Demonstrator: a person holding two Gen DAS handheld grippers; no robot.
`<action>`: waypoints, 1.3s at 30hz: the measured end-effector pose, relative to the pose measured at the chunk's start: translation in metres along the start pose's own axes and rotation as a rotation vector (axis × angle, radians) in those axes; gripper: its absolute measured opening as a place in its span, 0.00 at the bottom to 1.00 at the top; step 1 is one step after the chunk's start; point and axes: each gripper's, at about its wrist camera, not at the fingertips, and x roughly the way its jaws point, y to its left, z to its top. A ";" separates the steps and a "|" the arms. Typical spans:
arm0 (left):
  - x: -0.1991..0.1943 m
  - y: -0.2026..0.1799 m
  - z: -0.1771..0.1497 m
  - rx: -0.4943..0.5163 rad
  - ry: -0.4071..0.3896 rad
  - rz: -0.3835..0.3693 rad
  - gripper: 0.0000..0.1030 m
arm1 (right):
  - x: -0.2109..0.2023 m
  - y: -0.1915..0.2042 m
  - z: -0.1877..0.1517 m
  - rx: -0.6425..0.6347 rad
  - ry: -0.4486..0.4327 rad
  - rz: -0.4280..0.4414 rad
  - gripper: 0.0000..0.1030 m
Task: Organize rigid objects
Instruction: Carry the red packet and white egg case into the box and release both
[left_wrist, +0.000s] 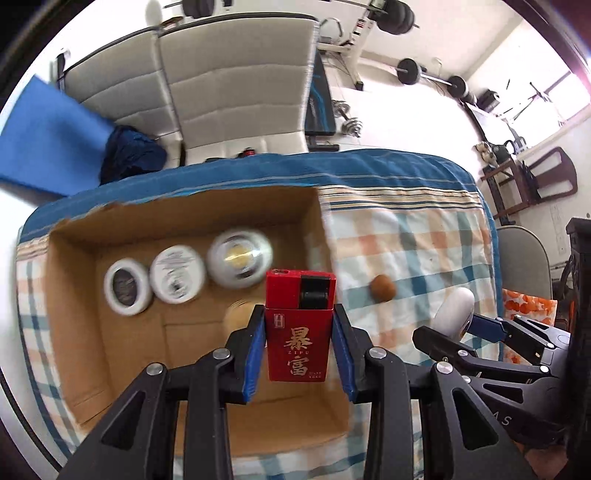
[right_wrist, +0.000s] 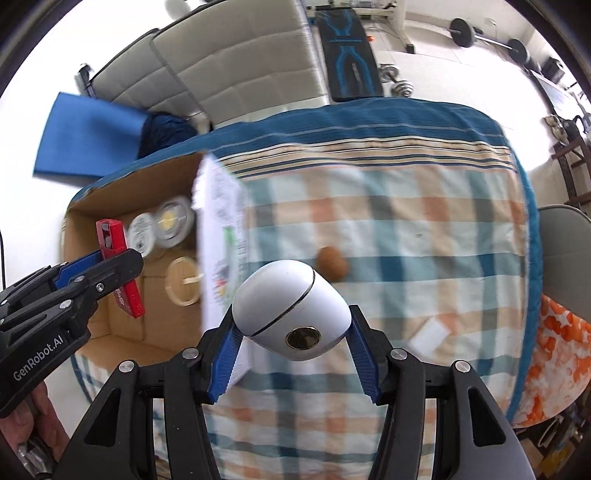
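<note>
The left gripper (left_wrist: 299, 350) is clamped on a red lighter (left_wrist: 298, 328), long axis upright, hanging over the cardboard box (left_wrist: 74, 280) whose floor fills the lower left of the left wrist view. The right gripper (right_wrist: 293, 354) grips a white egg-shaped case (right_wrist: 291, 308) above the checked cloth (right_wrist: 424, 229), right of the box. The left is nearer the box.

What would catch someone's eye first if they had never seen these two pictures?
Probably the bright red rectangular lighter with gold characters, gripped upright in the left gripper above the open brown cardboard box. Next, the glossy white egg-shaped plastic case clamped in the right gripper over the checked blue and orange tablecloth. Three round white lidded tins sit in a row inside the box.
</note>
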 end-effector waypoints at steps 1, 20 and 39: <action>-0.004 0.013 -0.005 -0.013 -0.003 0.004 0.31 | 0.003 0.017 -0.003 -0.010 0.004 0.007 0.56; 0.092 0.196 -0.058 -0.246 0.245 -0.045 0.31 | 0.168 0.186 -0.022 0.026 0.177 0.048 0.56; 0.117 0.217 -0.023 -0.265 0.286 -0.111 0.33 | 0.216 0.197 0.019 0.123 0.168 0.081 0.57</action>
